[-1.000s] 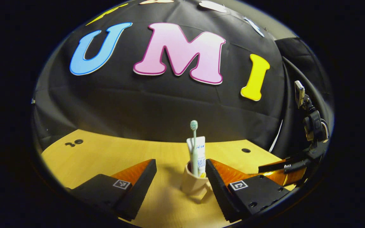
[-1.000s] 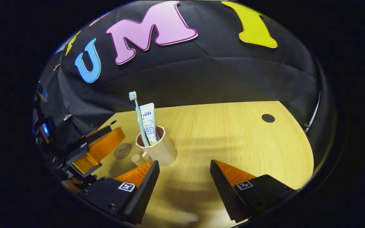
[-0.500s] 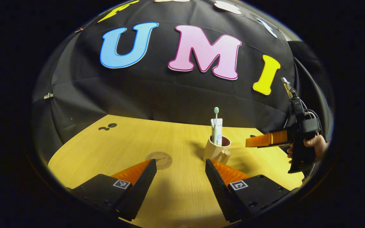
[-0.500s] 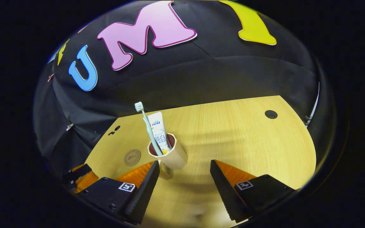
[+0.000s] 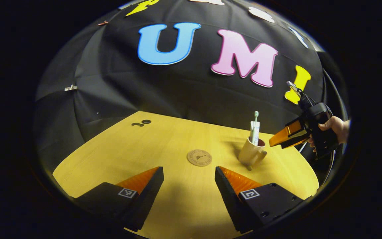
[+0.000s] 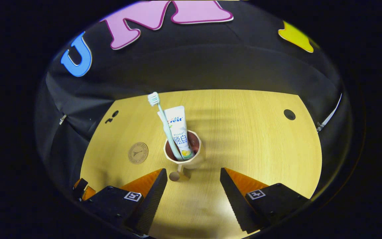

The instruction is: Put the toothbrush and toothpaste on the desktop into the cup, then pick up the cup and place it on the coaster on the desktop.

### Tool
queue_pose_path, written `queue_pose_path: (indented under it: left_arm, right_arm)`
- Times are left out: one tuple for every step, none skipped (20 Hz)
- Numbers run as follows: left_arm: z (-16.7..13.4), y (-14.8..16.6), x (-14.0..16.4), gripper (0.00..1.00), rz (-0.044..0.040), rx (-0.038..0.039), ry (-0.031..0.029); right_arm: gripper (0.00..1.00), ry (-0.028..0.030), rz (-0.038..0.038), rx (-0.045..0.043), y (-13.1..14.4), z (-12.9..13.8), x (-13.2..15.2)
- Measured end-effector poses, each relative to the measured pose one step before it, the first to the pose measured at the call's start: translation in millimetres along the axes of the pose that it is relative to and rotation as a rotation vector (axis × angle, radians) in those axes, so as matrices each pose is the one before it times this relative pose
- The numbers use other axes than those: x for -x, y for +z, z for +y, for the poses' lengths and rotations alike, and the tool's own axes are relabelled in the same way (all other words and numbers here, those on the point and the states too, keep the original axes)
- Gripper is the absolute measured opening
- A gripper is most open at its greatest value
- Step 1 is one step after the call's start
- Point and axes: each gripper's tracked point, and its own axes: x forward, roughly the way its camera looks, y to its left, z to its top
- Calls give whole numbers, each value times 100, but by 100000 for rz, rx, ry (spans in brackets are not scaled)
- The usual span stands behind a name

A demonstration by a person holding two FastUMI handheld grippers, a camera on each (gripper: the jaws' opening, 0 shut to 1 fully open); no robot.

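The cup (image 6: 185, 153), standing on the tabletop (image 6: 250, 132) just ahead of the right gripper (image 6: 193, 181)'s spread, empty fingers with toothbrush (image 6: 164, 124) and toothpaste (image 6: 178, 132) inside, looks rigid, light but top-heavy, best gripped across its body.

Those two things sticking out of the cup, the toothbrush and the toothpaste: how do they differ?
The toothbrush is a thin pale-green stick with white bristles on top; the toothpaste is a broad, flat white tube with printing. The toothbrush reaches higher than the toothpaste. In the right gripper view the toothbrush stands left of the toothpaste, partly crossing it. Both stand roughly upright in the same beige cup, leaning much the same way.
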Motion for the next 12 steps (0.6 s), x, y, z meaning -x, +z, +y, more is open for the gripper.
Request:
queue_pose_path:
  left_arm:
    - [1260, -347, 428, 98, 495, 1385, 1929]
    - [1338, -613, 283, 98, 1484, 960, 2135]
    - [1497, -687, 378, 98, 1371, 917, 2986]
    - [1458, -617, 293, 98, 1610, 1638, 2500]
    - [1326, -588, 115, 98, 1604, 2372, 2197]
    - [1211, -419, 249, 98, 961, 2586, 2133]
    - [1222, -309, 274, 98, 815, 2188, 2001]
    - [1197, -233, 253, 98, 455, 1489, 1970]
    - [965, -273, 243, 98, 697, 977, 1678]
    - [865, -173, 172, 98, 596, 635, 1769]
    - [692, -158, 102, 98, 322, 534, 1286]
    - [533, -171, 209, 98, 758, 415, 736]
  right_arm:
    - [98, 89, 4931, -1962, -668, 515, -635]
    - [98, 512, 5068, -2326, -510, 433, -684]
    - [98, -137, 3270, -1439, -139, 253, -527]
    - [98, -226, 2908, -334, 72, 360, -694]
    - [98, -1016, 1188, 643, 310, 122, -454]
    - [98, -655, 1730, 815, 206, 238, -511]
    - [98, -505, 2412, 781, -107, 389, -757]
    - [98, -125, 2785, -516, -231, 456, -809]
    - [98, 178, 3264, -1475, -223, 361, -668]
    - [98, -207, 2005, -933, -181, 199, -730]
    - [98, -816, 1441, -28, -52, 78, -732]
    - [98, -566, 1492, 596, -30, 66, -671]
